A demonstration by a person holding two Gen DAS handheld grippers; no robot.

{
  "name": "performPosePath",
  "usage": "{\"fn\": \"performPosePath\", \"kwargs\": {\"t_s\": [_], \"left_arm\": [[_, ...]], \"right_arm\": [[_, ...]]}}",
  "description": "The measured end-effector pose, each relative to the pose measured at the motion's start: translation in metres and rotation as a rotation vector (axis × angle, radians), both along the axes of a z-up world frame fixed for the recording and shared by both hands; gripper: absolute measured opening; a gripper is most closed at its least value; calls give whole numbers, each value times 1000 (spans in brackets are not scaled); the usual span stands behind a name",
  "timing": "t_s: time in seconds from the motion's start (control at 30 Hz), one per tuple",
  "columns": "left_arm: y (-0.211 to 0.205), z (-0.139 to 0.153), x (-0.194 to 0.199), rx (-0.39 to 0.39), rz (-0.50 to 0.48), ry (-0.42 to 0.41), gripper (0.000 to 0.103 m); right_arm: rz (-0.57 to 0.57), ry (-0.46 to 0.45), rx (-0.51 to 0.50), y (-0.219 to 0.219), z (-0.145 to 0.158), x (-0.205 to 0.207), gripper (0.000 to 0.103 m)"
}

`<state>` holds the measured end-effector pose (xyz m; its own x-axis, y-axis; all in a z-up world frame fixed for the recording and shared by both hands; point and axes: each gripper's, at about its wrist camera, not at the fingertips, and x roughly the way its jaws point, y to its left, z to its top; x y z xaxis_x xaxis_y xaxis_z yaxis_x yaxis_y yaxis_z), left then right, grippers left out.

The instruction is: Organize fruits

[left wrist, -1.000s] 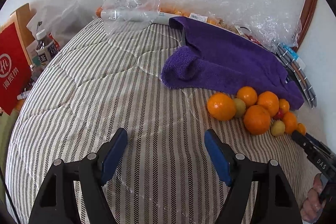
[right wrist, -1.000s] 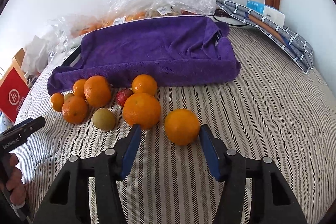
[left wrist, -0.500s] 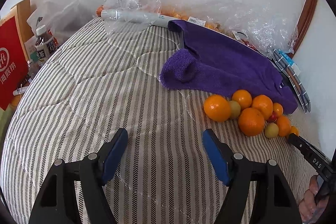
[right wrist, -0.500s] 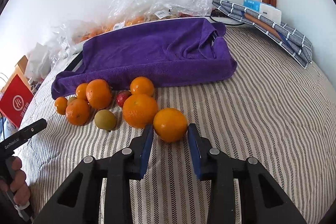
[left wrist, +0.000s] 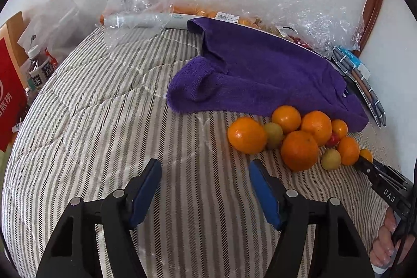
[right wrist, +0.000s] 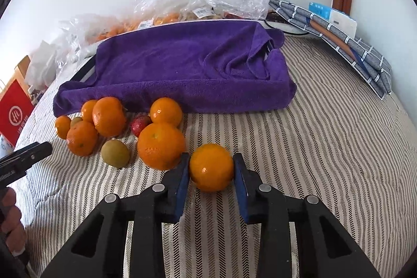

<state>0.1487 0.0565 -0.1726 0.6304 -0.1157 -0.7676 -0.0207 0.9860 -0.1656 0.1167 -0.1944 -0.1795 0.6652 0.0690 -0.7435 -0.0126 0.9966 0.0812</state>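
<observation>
Blue pads of my right hand-held gripper [right wrist: 211, 173] are clamped on one orange [right wrist: 211, 167], lying on the striped bed cover [right wrist: 325, 147] just clear of the fruit pile [right wrist: 117, 132] so I can lift it alone. My left hand-held gripper [left wrist: 204, 185] is closing with nothing between its jaws, over bare cover towards the bed's left edge. The pile sits against the purple towel [right wrist: 187, 64] near the far edge.

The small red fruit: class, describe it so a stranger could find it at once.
Start at the purple towel on the striped bedcover. In front of it lies a cluster of oranges. The small red fruit nestles among them, the only red one.
</observation>
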Motion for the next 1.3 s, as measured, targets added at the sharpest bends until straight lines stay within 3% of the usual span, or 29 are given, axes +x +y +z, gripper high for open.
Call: {"fn": "performPosePath", "kwargs": {"t_s": [0.3, 0.47, 0.83, 1.3], "left_arm": [[-23, 4, 16, 33, -41, -41, 62], [-19, -3, 18, -46, -60, -15, 34], [-8, 5, 4, -86, 14, -112, 33], [-14, 20, -5, -40, 13, -201, 33]], "right_arm": [[16, -17, -6, 4, 3, -4, 32], [40, -24, 13, 4, 4, -6, 32], [33, -70, 109, -9, 9, -11, 32], [47, -94, 136, -15, 13, -18, 32]]}}
